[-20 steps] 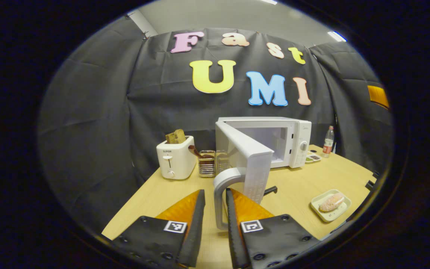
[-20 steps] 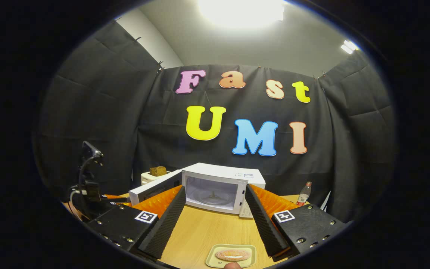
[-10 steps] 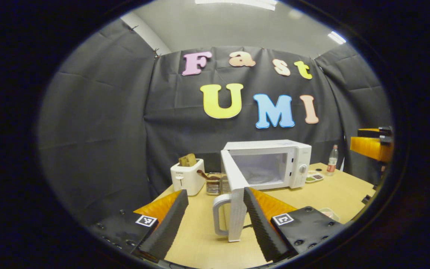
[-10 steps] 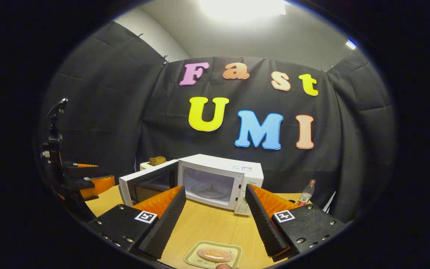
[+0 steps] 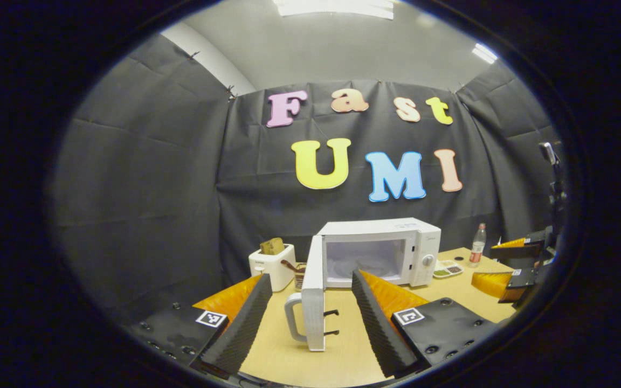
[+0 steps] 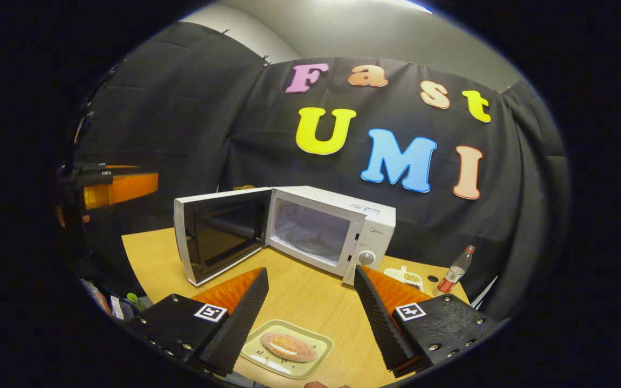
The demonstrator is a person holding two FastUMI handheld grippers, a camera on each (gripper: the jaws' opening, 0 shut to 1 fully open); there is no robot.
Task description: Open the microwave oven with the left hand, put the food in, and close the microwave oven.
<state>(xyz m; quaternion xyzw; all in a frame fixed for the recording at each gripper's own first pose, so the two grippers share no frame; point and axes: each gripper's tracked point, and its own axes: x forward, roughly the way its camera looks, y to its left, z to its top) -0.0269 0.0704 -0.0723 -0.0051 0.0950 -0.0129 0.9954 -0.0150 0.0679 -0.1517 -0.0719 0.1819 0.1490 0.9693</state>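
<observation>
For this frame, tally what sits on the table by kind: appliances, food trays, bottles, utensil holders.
Appliances: 2, the microwave oven, door open, and the toaster
Food trays: 2, the tray with food and a divided tray
Bottles: 1, the bottle
Utensil holders: 1, the holder
Total: 6

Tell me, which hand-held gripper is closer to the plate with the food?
Right. The right hand-held gripper hangs open just above the food plate; the left hand-held gripper is off by the open microwave door.

Access path to microwave cavity
Door (image 6: 219,233) stands swung wide at 9 o'clock of the microwave (image 6: 332,229) opening; bare worktop (image 6: 305,293) lies before the cavity, tray (image 6: 287,355) at 6 o'clock.
</observation>
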